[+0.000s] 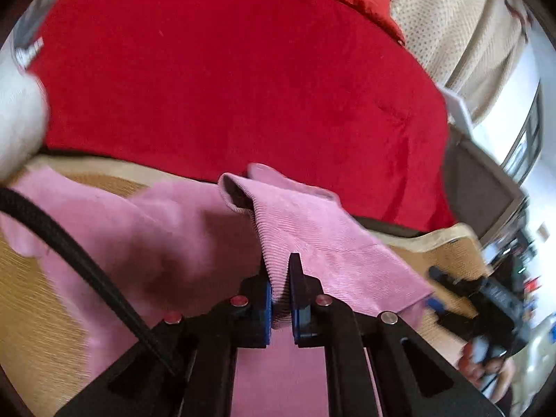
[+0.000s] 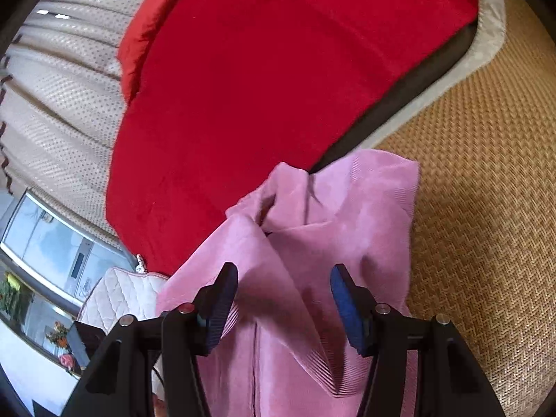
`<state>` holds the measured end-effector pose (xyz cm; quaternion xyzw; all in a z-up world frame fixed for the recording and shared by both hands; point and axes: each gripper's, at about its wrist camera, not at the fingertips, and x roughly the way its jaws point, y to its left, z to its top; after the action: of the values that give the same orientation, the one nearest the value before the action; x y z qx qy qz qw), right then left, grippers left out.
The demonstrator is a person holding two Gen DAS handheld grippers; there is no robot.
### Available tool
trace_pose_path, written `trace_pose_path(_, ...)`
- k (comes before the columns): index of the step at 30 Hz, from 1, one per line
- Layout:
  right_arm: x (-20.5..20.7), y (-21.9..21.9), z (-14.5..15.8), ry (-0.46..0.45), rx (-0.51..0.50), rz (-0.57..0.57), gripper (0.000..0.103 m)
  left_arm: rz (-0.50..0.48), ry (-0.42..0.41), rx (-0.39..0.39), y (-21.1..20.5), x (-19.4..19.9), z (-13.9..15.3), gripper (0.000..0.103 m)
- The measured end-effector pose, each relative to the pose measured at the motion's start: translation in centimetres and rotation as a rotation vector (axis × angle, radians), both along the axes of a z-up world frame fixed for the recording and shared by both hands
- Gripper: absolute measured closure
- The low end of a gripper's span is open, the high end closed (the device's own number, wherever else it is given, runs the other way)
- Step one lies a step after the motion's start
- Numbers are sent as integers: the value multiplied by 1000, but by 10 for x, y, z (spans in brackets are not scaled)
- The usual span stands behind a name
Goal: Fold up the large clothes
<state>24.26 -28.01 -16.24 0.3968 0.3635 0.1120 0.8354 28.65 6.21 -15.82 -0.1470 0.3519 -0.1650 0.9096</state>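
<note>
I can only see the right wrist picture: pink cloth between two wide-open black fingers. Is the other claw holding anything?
Observer: Yes. The left gripper is shut on a ribbed edge of the pink garment.
Operator: Is that edge lying flat?
Observer: No. It stands up from the pinch and ends in what looks like a sleeve opening.
Operator: Anything else nearby?
Observer: A black cable crosses over the garment on that view's left.
</note>
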Motion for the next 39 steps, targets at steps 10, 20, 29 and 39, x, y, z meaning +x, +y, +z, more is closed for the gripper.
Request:
trace_pose_path(10, 2, 53, 15, -77, -88, 135, 44, -71, 11, 36, 62, -21, 8, 38)
trace_pose_path(20, 11, 125, -17, 38, -255, 322, 46, 339, 128, -210, 203, -20, -13, 28)
trace_pose_path(29, 3, 122, 0, -27, -265, 315, 44, 459, 277, -637, 246, 15, -76, 24)
trace_pose_path(39, 4, 109, 9, -48, -286, 288, 44, 553, 244, -750, 286, 57, -95, 28)
